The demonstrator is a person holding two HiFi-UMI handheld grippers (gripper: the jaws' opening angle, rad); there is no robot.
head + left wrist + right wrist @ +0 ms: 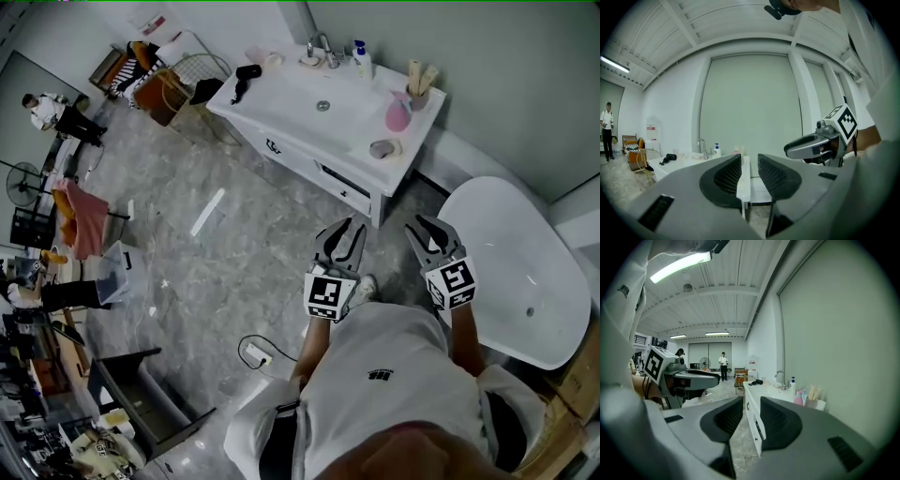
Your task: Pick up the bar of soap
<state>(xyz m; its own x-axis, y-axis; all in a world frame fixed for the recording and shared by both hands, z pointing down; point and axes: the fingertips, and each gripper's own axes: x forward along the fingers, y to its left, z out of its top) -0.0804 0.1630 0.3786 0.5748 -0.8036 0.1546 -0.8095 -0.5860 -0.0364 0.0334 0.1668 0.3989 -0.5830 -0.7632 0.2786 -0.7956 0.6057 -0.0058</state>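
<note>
Bar of soap (382,148): untouched on vanity (281,103), 12 o'clock of grippers. Left gripper (344,231), right gripper (425,226): closed, empty. Approach, grasp outstanding.

A white vanity (298,153) stands on a grey marble floor (192,281) beside a white bathtub (520,267), pale walls (497,56) around, strip light (679,266) overhead.

Place: a bathroom mock-up set inside a big workshop hall.
Bathroom fittings: a white counter (281,103) with a sink (302,97), faucet (323,47), pump bottle (362,59) and hair dryer (246,77); a white bathtub (525,272) stands near it.
Floor: the marble-look floor (234,272) runs on into the open hall with no wall between.
Hall: a fan (23,183), cluttered desks (37,375), a power strip (255,353) and a person (52,112) standing well off.
Ceiling: bare beams and tube lights (679,266).
</note>
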